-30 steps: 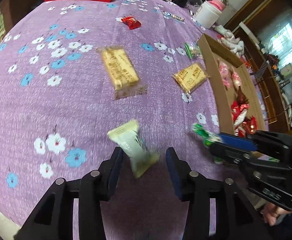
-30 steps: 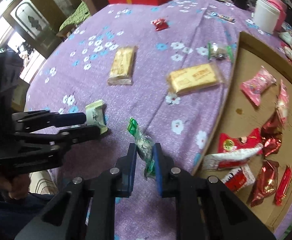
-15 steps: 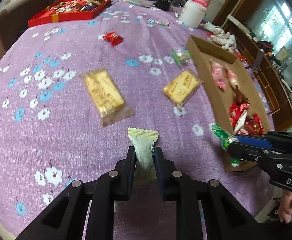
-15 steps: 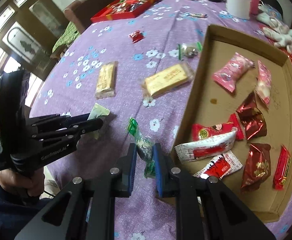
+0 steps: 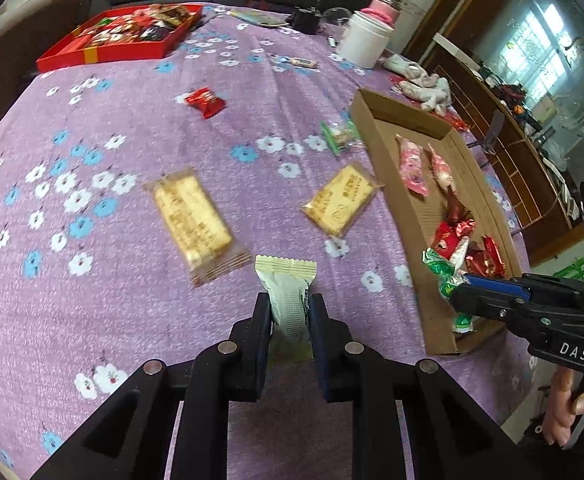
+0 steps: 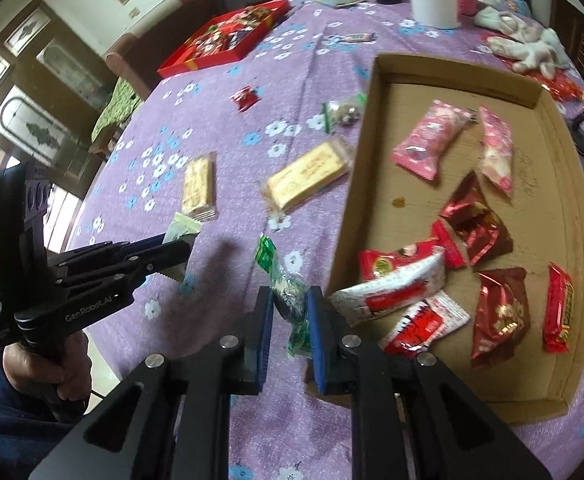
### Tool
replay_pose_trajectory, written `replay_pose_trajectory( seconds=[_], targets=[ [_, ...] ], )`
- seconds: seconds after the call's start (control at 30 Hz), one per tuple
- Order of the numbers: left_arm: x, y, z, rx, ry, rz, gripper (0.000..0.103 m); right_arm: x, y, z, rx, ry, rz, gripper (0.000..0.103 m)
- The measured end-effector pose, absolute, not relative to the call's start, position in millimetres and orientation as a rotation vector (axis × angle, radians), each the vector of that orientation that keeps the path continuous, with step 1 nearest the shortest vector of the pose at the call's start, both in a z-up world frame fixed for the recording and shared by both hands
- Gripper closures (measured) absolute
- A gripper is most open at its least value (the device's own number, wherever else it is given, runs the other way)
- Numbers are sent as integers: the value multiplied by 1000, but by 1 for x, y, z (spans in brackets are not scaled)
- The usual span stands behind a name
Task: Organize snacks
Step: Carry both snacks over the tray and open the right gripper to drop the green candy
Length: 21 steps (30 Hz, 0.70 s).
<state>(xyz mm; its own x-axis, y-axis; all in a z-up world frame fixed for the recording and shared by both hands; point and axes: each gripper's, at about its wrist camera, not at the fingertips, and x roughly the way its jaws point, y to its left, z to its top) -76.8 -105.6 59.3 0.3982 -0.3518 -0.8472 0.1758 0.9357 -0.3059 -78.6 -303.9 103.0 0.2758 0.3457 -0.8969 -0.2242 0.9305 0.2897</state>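
Left wrist view: your left claw is clenched on a pale green-white snack packet, lifted over the near edge of the desk. Right wrist view: your right claw grips a green-ended clear candy wrapper, just beside the near left corner of the cardboard tray. Farther out, two yellow biscuit packs lie mid-desk, one touching the tray's left wall. A small red candy lies beyond, and a red box sits at the far edge.
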Motion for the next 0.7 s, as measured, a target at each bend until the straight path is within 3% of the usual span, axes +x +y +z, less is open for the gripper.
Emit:
replay_pose_trajectory(
  seconds=[0.7],
  targets=[
    [-62, -243, 81, 55, 1100, -634, 85, -93, -408, 102, 289, 1207, 99, 86]
  ],
)
